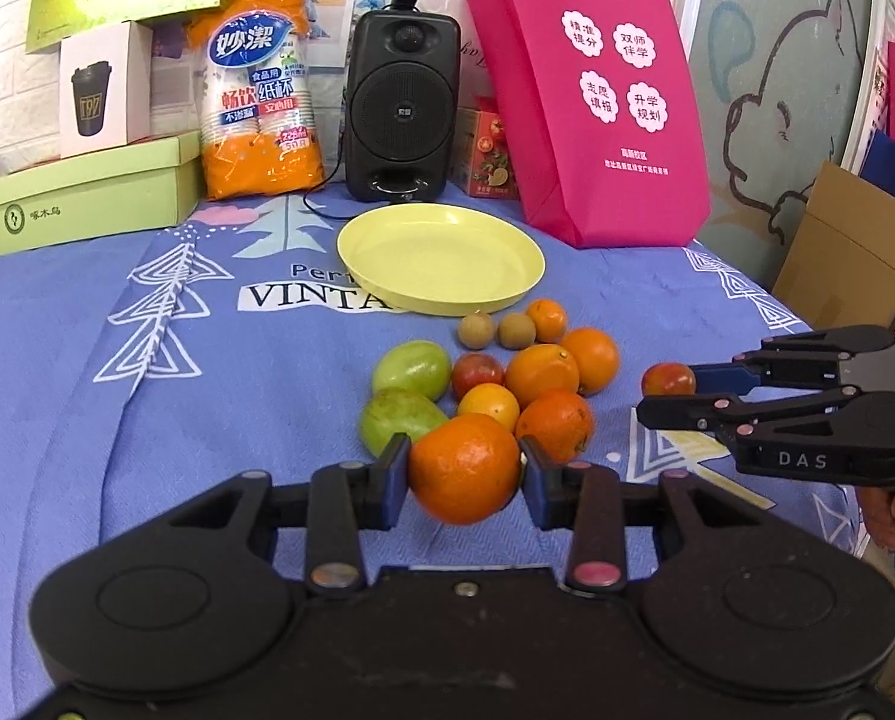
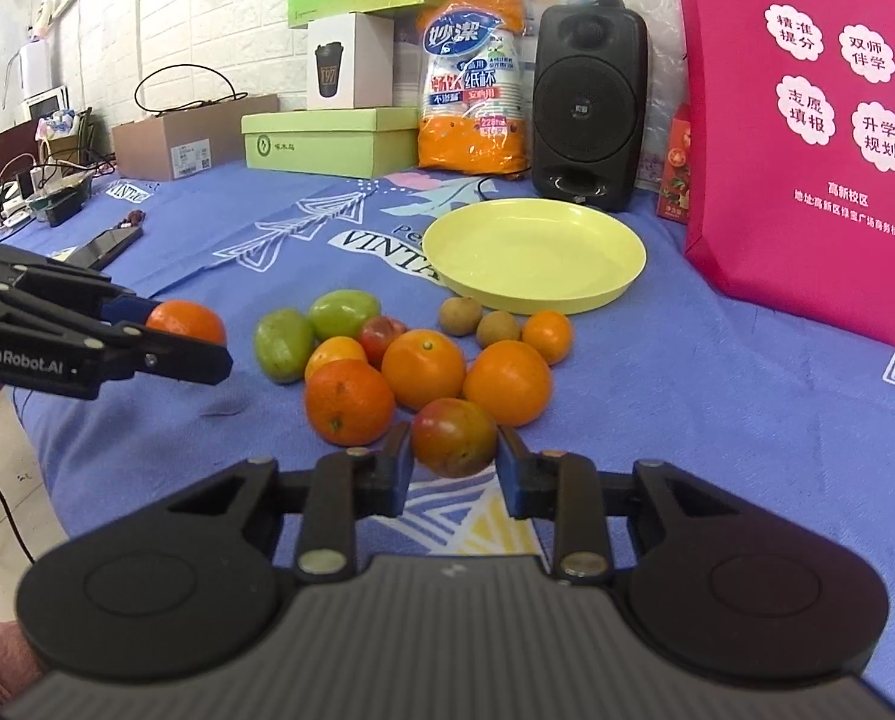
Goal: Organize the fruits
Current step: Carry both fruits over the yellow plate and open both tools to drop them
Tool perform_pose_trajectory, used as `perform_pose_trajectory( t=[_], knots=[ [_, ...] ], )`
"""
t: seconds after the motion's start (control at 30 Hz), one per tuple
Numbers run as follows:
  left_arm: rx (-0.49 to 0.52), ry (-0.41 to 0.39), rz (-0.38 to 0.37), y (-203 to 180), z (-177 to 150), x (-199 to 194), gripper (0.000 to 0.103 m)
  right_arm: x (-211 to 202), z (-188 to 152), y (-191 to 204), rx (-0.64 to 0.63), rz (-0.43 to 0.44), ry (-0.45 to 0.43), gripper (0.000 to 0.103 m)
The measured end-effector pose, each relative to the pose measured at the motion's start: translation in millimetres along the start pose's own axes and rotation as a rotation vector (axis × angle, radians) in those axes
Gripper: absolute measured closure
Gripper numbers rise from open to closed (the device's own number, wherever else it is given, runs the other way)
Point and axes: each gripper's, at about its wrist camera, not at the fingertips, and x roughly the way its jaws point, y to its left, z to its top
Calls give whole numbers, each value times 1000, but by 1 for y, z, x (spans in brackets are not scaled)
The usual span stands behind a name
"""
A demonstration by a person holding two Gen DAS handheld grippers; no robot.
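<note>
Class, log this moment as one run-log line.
left gripper: shut on orange | right gripper: shut on red fruit | plate: bare | pile: on cloth

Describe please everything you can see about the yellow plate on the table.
The yellow plate is round, shallow and pale yellow-green, with a low raised rim; it looks like matte plastic. It lies flat and upright on the blue printed cloth, covering part of the word "VINTA". Nothing is in it. It sits beyond the pile of fruit, in front of the black speaker and beside the pink bag. No fruit and neither gripper touches it.
</note>
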Motion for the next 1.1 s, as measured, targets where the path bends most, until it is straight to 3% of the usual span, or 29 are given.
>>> perform_pose_trajectory(
  t=[0.17, 0.33, 0.47, 0.57, 0.7, 0.97, 1.03, 1.1],
  knots=[
    [23, -4, 11, 1, 17, 13, 66, 2, 15, -6, -7, 3, -31, 75],
    [9, -38, 54, 7, 57, 44, 65, 24, 49, -19, 8, -20, -64, 75],
    [7, -58, 11, 15, 96, 77, 65, 52, 76, -33, 12, -43, -72, 75],
    [45, -33, 5, 16, 117, 105, 65, 80, 90, -45, 37, -28, -50, 75],
    [1, 27, -8, 26, 134, 145, 65, 111, 95, -59, 50, -22, -6, 75],
    [-45, 118, 61, 43, 136, 199, 64, 148, 97, -72, 50, -40, 47, 75],
    [-58, 131, 81, 47, 134, 204, 58, 153, 94, -72, 51, -41, 59, 74],
    [-58, 112, 83, 49, 134, 198, 43, 153, 92, -71, 45, -44, 62, 74]
  ],
)
